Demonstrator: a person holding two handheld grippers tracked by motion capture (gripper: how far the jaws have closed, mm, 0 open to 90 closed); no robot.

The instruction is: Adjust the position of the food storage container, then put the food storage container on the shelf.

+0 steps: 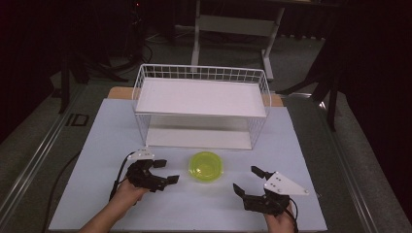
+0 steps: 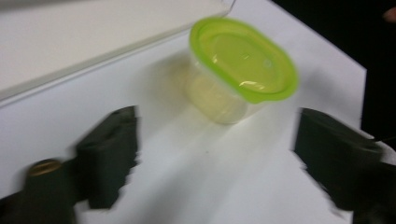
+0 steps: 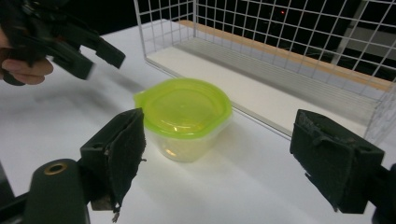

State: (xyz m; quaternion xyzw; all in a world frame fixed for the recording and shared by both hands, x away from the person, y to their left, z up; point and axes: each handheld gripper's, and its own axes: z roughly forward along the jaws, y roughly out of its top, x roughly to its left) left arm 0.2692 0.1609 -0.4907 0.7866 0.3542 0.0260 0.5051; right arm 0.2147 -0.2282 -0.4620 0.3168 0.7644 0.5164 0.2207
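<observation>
On the desk, in front of the rack: tub (image 1: pixel 206 166) with a green lid (image 3: pixel 183 107), upright, lid seated; it stands between the two grippers, touching neither; the clear body looks empty or nearly so, though I cannot be sure

Tub, position: near the front edge of the rack's lower shelf (image 1: pixel 198 138), not inside it; bare desk (image 1: pixel 194 208) all round

Left gripper (image 1: pixel 163 171): jaws spread wide, holding nothing; aimed at the tub from its left side; its own view is blurred

Right gripper (image 1: pixel 247 180): jaws spread wide, holding nothing; the tub sits ahead of it, just past the left jaw tip in its own view

Rack (image 1: pixel 201 104): white wire, two flat shelves, both bare; just behind the tub

Risk, tipping: the tub looks light; a one-sided push from either jaw could slide or topple it rather than seat it in the grip

Risk, lid: a pinch on the rim alone might pop the lid or flex the thin wall; squeezing lower on the body seems safer

Risk, collision: both grippers point at the same thing; closing in together, they could knock each other

Risk, rack: lifting toward a shelf, the tub or a jaw could catch the wire front

Writing: no brand, label or lettering can be read on tub, lid, rack or grippers
</observation>
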